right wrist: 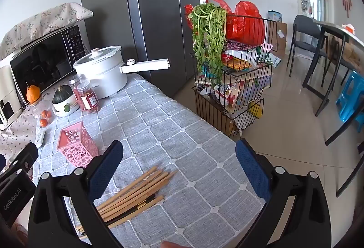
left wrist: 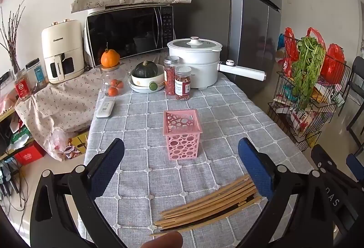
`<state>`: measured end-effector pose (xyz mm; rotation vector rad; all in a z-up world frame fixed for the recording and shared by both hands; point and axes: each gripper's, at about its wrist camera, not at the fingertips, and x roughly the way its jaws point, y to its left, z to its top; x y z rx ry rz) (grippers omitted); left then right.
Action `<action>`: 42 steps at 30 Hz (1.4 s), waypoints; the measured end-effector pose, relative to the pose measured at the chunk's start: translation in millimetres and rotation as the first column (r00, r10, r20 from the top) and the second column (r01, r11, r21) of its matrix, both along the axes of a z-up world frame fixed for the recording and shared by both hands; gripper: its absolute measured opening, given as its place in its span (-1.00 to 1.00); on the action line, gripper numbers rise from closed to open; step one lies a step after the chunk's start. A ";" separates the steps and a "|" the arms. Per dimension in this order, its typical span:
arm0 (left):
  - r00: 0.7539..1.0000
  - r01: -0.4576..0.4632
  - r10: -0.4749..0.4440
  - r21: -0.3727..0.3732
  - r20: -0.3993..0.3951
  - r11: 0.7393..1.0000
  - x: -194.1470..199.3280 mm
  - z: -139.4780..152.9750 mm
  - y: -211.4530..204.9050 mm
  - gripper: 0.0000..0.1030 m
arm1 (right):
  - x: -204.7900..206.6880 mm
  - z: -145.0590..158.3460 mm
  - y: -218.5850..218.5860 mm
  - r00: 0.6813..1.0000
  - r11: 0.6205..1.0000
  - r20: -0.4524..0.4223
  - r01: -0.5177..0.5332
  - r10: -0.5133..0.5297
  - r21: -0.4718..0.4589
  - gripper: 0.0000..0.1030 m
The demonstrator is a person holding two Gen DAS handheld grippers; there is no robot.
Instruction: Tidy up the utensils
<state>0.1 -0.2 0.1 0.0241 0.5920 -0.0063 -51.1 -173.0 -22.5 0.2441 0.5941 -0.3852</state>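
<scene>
A pile of wooden chopsticks (left wrist: 209, 204), some with dark ends, lies on the grey checked tablecloth (left wrist: 141, 125) near the front edge. It also shows in the right wrist view (right wrist: 134, 194). A pink perforated square holder (left wrist: 182, 134) stands upright and empty behind the pile; in the right wrist view (right wrist: 76, 145) it stands to the left. My left gripper (left wrist: 182, 159) is open and empty, above the table in front of the holder. My right gripper (right wrist: 179, 161) is open and empty, with the chopsticks near its left finger.
At the table's back stand a white electric pot (left wrist: 195, 59) with a long handle, two red jars (left wrist: 179, 79), a squash in a bowl (left wrist: 145, 72) and a remote (left wrist: 105, 108). A wire rack (right wrist: 234, 79) with greens stands right of the table. The fridge (right wrist: 159, 20) is behind.
</scene>
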 end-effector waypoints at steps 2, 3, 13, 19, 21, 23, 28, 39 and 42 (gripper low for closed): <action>1.000 0.000 0.000 -0.004 0.001 1.000 -0.3 0.0 0.3 0.86 | 0.0 0.1 0.1 1.000 1.000 0.000 -0.002 0.002 0.001 0.87; 1.000 -0.001 0.001 -0.003 0.003 1.000 -0.7 0.0 0.2 0.86 | -0.1 0.3 0.2 1.000 1.000 0.000 -0.002 0.002 0.000 0.87; 1.000 -0.001 0.001 -0.001 -0.004 1.000 -0.8 0.2 -0.4 0.86 | 1.8 0.3 1.8 1.000 1.000 -0.003 -0.001 0.001 -0.002 0.87; 1.000 0.000 0.000 -0.001 -0.007 1.000 -0.3 -4.9 -4.5 0.86 | 0.7 -1.1 1.2 1.000 1.000 -0.005 -0.003 0.003 0.001 0.87; 1.000 -0.001 0.001 -0.002 -0.007 1.000 -0.4 -5.1 -4.5 0.86 | 1.2 -1.5 1.0 1.000 1.000 -0.005 -0.003 0.003 0.002 0.87; 1.000 0.000 0.000 0.000 -0.009 1.000 -0.1 -5.4 -5.1 0.86 | 1.2 -1.7 1.4 1.000 1.000 -0.006 -0.003 0.003 0.001 0.87; 1.000 -0.001 0.001 0.001 -0.010 1.000 0.2 -4.5 -4.3 0.86 | 1.2 -2.0 1.1 1.000 1.000 -0.006 -0.002 0.002 0.001 0.87; 1.000 -0.001 0.001 0.003 -0.013 1.000 0.6 -6.3 0.0 0.86 | 1.4 -3.1 0.9 1.000 1.000 -0.002 -0.001 0.001 0.005 0.87; 1.000 0.000 0.000 0.002 -0.013 1.000 0.5 -6.4 0.1 0.86 | 1.4 -3.4 0.9 1.000 1.000 -0.002 -0.002 0.002 0.005 0.87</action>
